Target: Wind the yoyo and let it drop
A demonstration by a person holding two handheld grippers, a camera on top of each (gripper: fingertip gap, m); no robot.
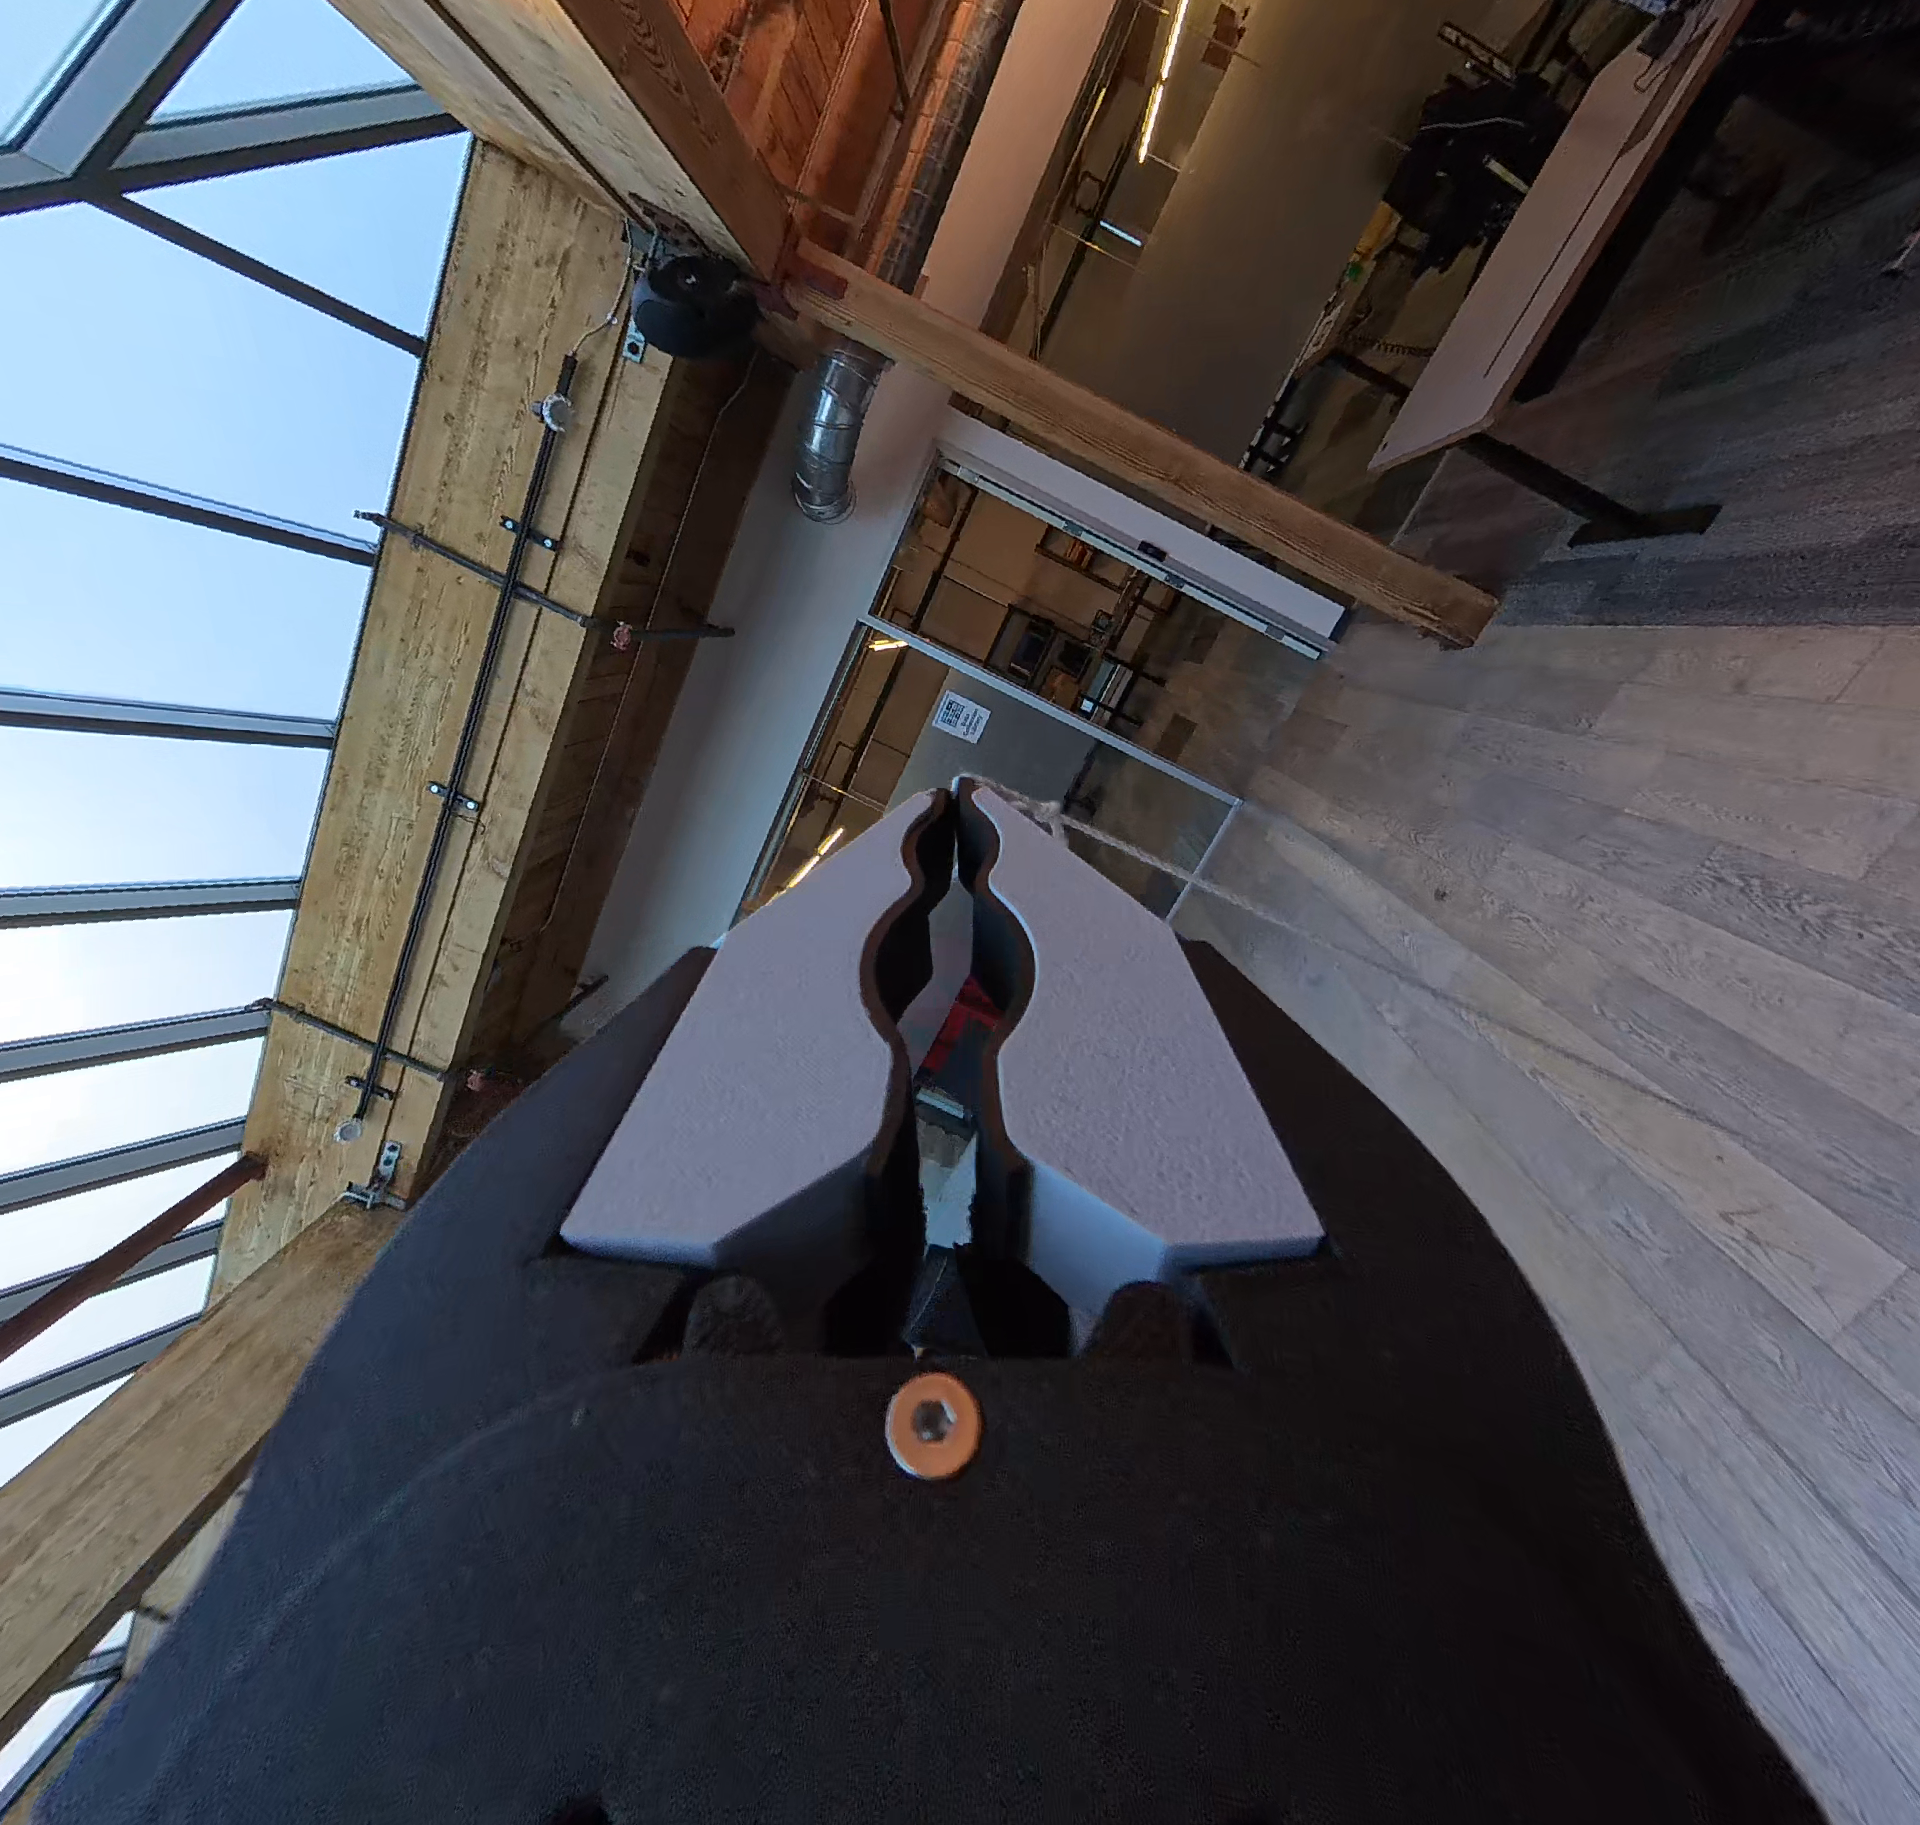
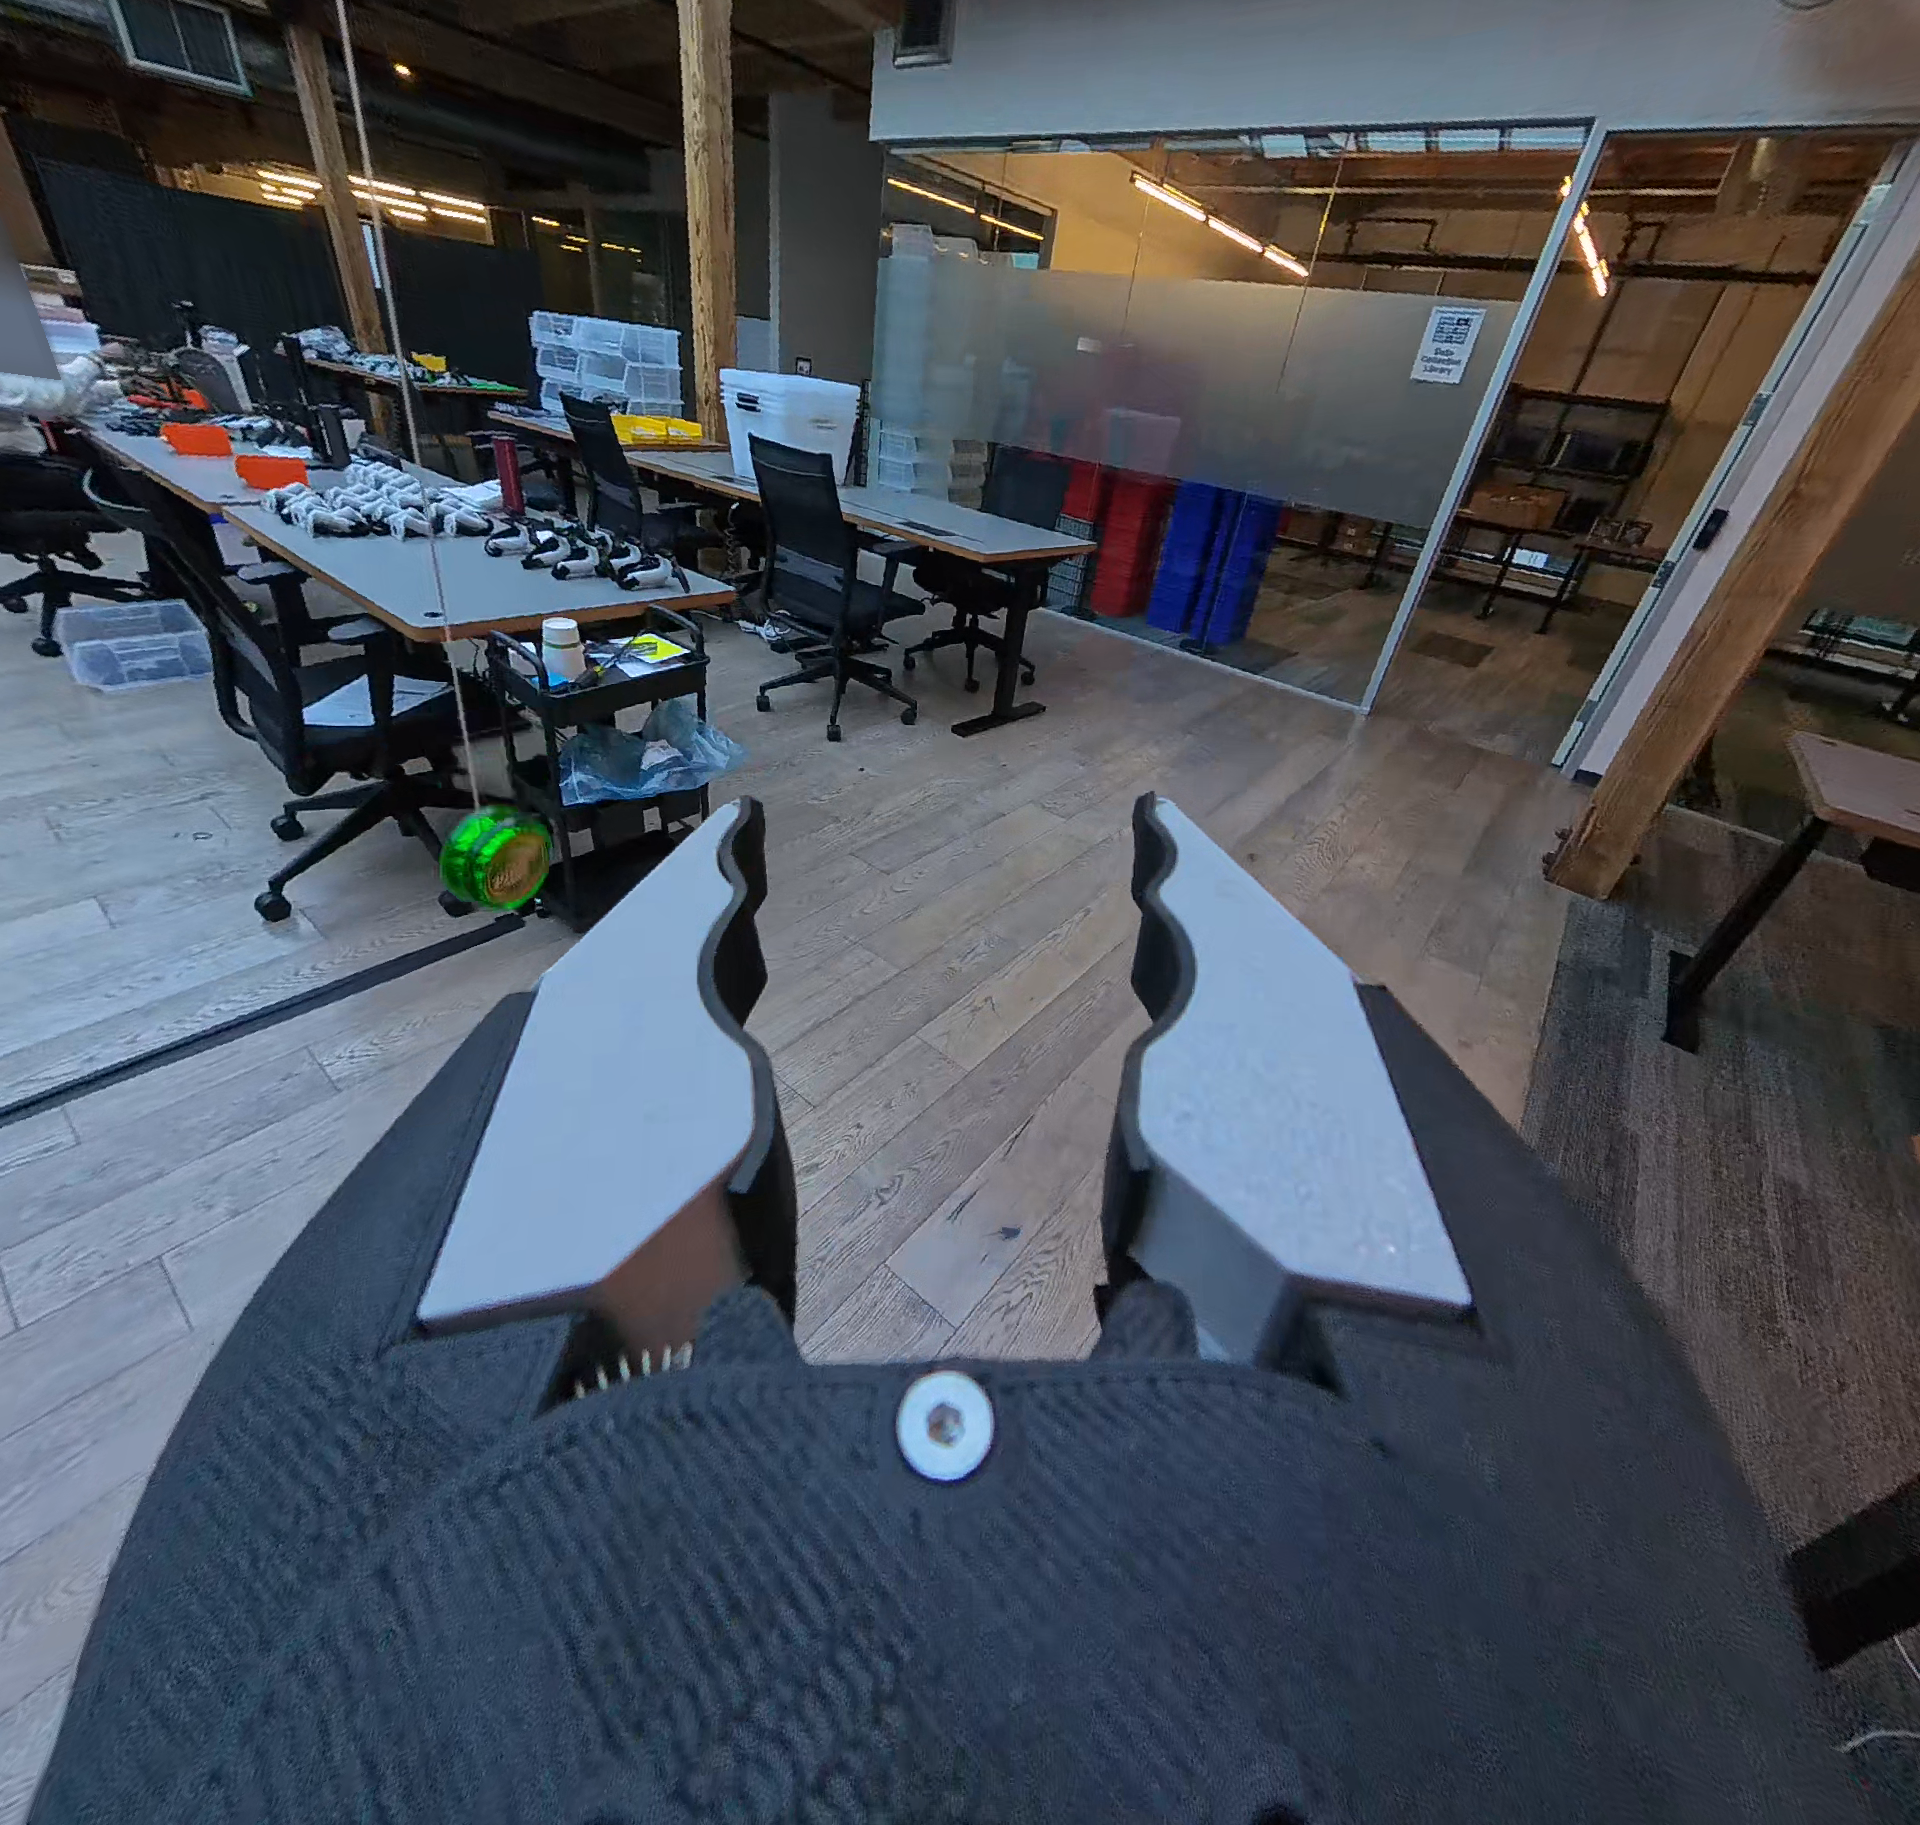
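A translucent green yoyo [image 2: 496, 858] hangs in the air at the end of a long pale string [image 2: 416, 445] that runs up out of the top left of the right wrist view. My right gripper [image 2: 945, 819] is open and empty, to the right of the yoyo and apart from it. My left gripper [image 1: 956, 801] is shut on the string [image 1: 1132, 853] at its fingertips; the string leads off to the right toward the floor. The left wrist view is rolled on its side. The yoyo is out of the left wrist view.
Long desks [image 2: 468, 580] with small devices, black office chairs [image 2: 821, 570] and a black cart [image 2: 603, 726] stand behind the yoyo. A glass-walled room [image 2: 1195, 393] lies ahead, a wooden post [image 2: 1745, 570] and a small table [image 2: 1860, 788] at right. Wood floor [image 2: 987, 944] lies below.
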